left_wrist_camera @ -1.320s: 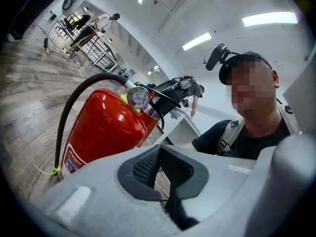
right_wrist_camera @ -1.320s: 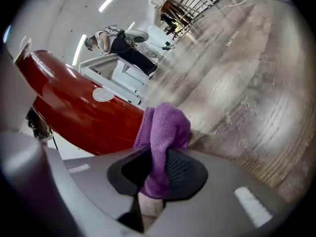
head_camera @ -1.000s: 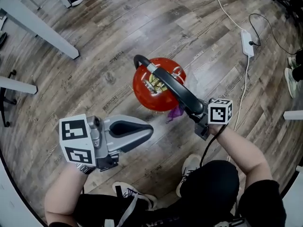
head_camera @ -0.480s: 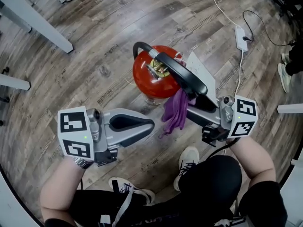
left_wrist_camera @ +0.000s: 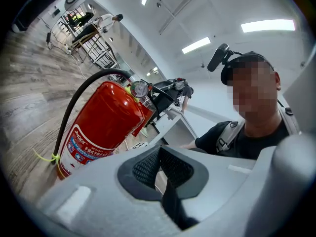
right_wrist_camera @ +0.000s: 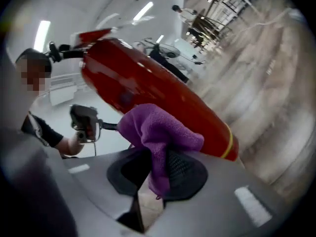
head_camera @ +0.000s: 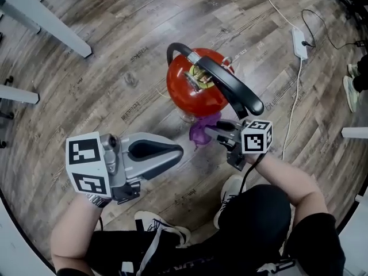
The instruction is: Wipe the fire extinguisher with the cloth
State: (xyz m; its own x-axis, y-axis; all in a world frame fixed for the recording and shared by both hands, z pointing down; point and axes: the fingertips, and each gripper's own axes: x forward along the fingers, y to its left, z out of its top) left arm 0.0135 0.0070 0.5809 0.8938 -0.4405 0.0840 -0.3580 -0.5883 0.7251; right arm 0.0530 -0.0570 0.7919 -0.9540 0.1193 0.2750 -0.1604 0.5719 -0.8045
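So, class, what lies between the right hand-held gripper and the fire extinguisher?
The purple cloth, pinched in the right hand-held gripper, bunches up in front of the fire extinguisher; the right gripper view shows it.

I stand on a grey-brown wood-plank floor (head_camera: 115, 68). The red fire extinguisher (head_camera: 192, 91) stands upright on it, just ahead of my shoes (head_camera: 232, 193). Well off to the far right lies a white power strip (head_camera: 299, 42), and its white cable (head_camera: 291, 114) trails back along the planks toward me. A grey furniture leg (head_camera: 49, 30) rests on the floor at the far left.
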